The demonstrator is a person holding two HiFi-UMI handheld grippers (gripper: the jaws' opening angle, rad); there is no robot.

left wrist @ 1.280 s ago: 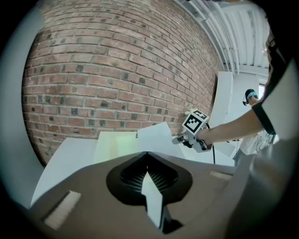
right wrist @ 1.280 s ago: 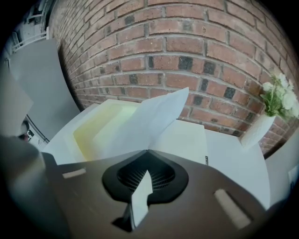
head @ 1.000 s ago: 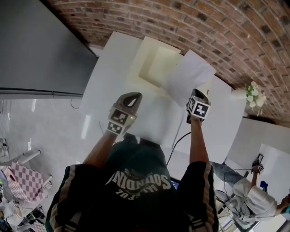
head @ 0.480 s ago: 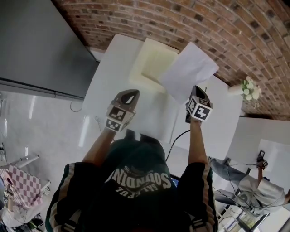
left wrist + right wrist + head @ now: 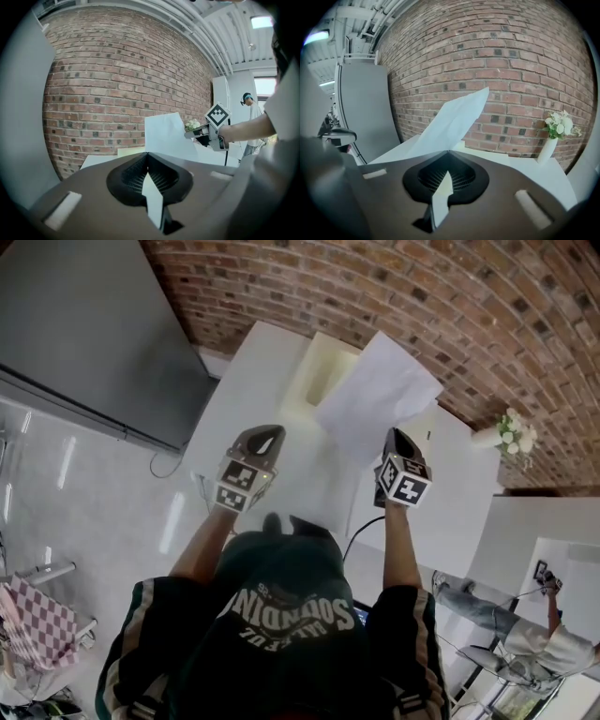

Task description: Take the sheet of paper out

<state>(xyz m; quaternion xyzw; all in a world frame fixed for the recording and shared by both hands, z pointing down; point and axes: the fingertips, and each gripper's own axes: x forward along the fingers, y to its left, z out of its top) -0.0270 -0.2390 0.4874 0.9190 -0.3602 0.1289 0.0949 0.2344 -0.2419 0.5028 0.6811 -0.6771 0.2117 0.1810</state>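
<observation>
My right gripper (image 5: 395, 435) is shut on the near edge of a white sheet of paper (image 5: 377, 395), which hangs in the air above a shallow cream box (image 5: 319, 381) on the white table (image 5: 248, 371). In the right gripper view the sheet (image 5: 454, 119) rises from the closed jaw tips toward the brick wall. My left gripper (image 5: 265, 433) hovers to the left of the sheet, its jaws together and nothing in them. From the left gripper view I see the paper (image 5: 165, 133) and the right gripper (image 5: 188, 136) pinching it.
A white vase of flowers (image 5: 511, 432) stands at the table's far right. A grey panel (image 5: 84, 324) fills the left side. A black cable (image 5: 361, 531) hangs off the table's near edge. Another person (image 5: 525, 643) sits at the lower right.
Both grippers have risen. The right one has carried the sheet higher and farther off the cream box; the left one stays beside it.
</observation>
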